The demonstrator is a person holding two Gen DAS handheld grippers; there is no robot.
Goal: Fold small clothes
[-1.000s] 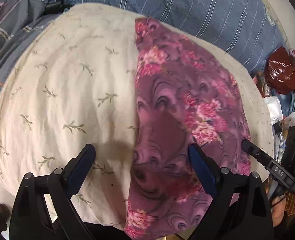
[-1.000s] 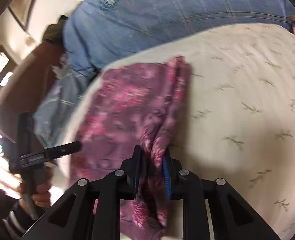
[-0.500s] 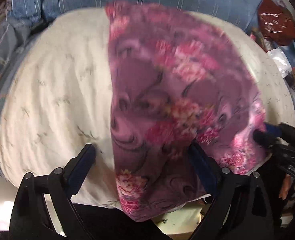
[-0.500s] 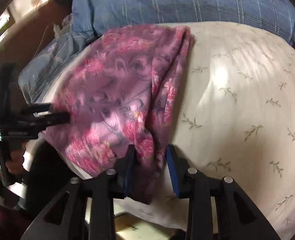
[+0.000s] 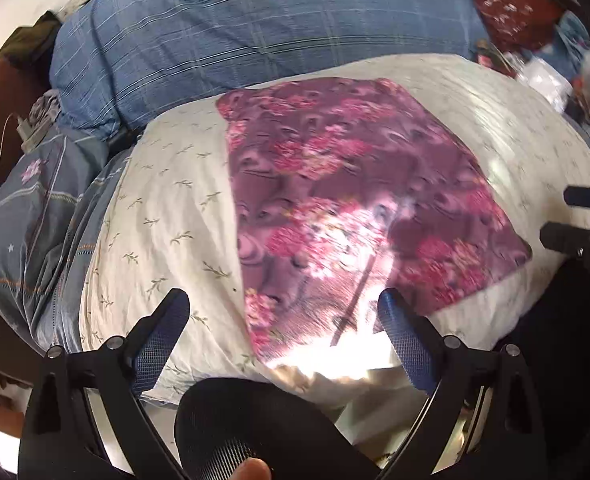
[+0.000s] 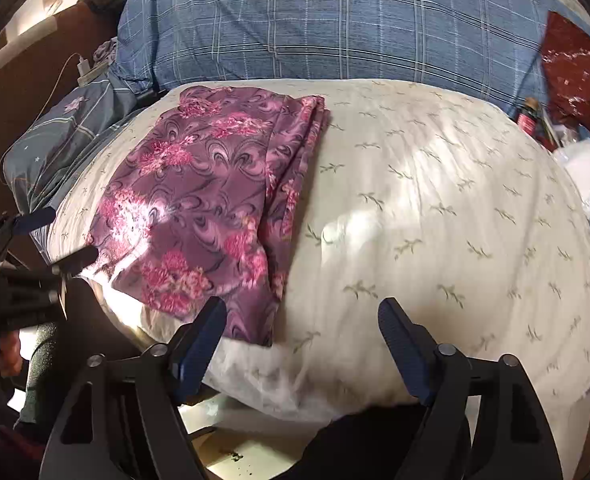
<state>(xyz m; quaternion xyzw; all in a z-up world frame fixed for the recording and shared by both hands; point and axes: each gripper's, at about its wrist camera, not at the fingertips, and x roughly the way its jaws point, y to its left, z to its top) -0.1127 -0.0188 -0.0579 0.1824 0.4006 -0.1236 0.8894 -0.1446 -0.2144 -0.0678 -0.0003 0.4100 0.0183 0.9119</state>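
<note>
purple floral garment point(image 5: 359, 216) lies folded flat, roughly rectangular, on cream leaf-print pillow point(image 6: 435, 220); layered edges bunched along right side. left gripper point(image 5: 283, 332) low at near edge of garment, fingers apart, holding nothing. right gripper point(image 6: 303, 332) by garment's near right corner, fingers apart, holding nothing.

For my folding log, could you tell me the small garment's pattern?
Purple fabric garment with pink flowers and swirls; clearest in the right wrist view.

one purple floral cloth point(image 5: 359, 208), one cream pillow point(image 6: 435, 208), one blue plaid cushion point(image 6: 335, 28)
</note>
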